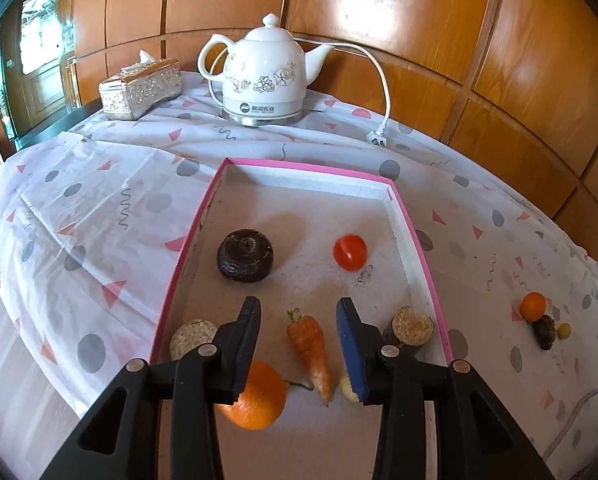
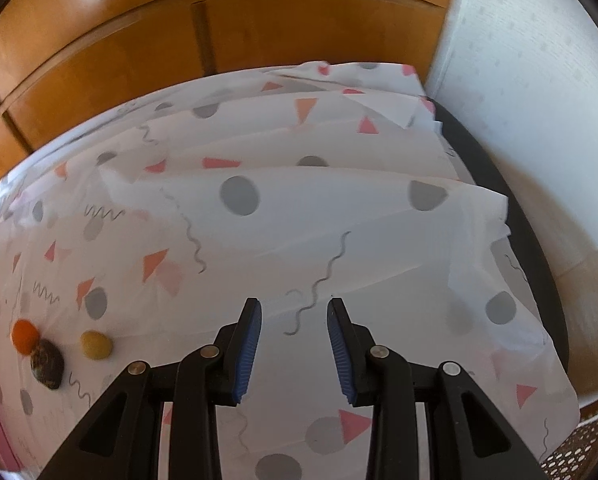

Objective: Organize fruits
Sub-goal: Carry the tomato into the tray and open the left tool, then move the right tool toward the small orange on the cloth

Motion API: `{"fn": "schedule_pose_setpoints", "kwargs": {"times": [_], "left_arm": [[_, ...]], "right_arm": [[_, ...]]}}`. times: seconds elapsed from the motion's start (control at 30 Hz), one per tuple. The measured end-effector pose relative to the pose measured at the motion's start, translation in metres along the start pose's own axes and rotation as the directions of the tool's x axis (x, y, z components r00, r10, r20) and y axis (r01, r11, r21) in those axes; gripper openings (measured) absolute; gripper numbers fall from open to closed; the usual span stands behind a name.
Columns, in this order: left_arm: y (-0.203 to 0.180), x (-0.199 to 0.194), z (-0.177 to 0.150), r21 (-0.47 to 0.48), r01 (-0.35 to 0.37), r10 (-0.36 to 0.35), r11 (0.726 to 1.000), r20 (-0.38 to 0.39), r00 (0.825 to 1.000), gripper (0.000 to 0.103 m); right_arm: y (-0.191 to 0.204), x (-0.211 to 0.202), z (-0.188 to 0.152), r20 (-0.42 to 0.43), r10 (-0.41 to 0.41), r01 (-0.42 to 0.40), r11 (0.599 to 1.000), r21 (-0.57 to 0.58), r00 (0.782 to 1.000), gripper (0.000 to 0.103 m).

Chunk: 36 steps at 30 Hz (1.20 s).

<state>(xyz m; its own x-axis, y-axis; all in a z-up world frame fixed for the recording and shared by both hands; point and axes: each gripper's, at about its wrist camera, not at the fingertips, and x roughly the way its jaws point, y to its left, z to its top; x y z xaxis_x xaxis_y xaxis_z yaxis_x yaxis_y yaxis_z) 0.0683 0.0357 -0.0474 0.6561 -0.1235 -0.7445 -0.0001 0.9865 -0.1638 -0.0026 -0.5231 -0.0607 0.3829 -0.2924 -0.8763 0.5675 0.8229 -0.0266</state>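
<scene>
A pink-rimmed tray holds a dark round fruit, a red tomato, a carrot, a large orange, a small yellow piece, and two brown-topped pieces. My left gripper is open and empty above the carrot. On the cloth lie a small orange, a dark fruit and a yellow fruit; they also show in the left wrist view. My right gripper is open and empty, right of them.
A white electric kettle with its cord and plug and a silver tissue box stand at the back of the table. Wood panelling runs behind. The patterned cloth drapes over the right table edge.
</scene>
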Motion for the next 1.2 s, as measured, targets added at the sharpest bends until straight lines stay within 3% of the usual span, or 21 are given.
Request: {"fn": "schedule_pose_setpoints", "kwargs": {"times": [0.33, 0.6, 1.2], "left_arm": [[0.006, -0.016, -0.010, -0.007, 0.016, -0.016, 1.000, 0.004, 1.000, 0.042], [0.010, -0.022, -0.017, -0.015, 0.018, -0.018, 1.000, -0.003, 1.000, 0.042], [0.020, -0.033, -0.025, -0.037, 0.021, -0.021, 0.999, -0.002, 1.000, 0.045]], "right_arm": [[0.036, -0.004, -0.009, -0.002, 0.105, -0.104, 0.985, -0.136, 0.995, 0.034], [0.069, -0.013, -0.020, 0.000, 0.175, -0.169, 0.947, -0.274, 0.984, 0.034], [0.123, -0.019, -0.037, -0.061, 0.295, -0.292, 0.860, -0.418, 0.954, 0.034]]}}
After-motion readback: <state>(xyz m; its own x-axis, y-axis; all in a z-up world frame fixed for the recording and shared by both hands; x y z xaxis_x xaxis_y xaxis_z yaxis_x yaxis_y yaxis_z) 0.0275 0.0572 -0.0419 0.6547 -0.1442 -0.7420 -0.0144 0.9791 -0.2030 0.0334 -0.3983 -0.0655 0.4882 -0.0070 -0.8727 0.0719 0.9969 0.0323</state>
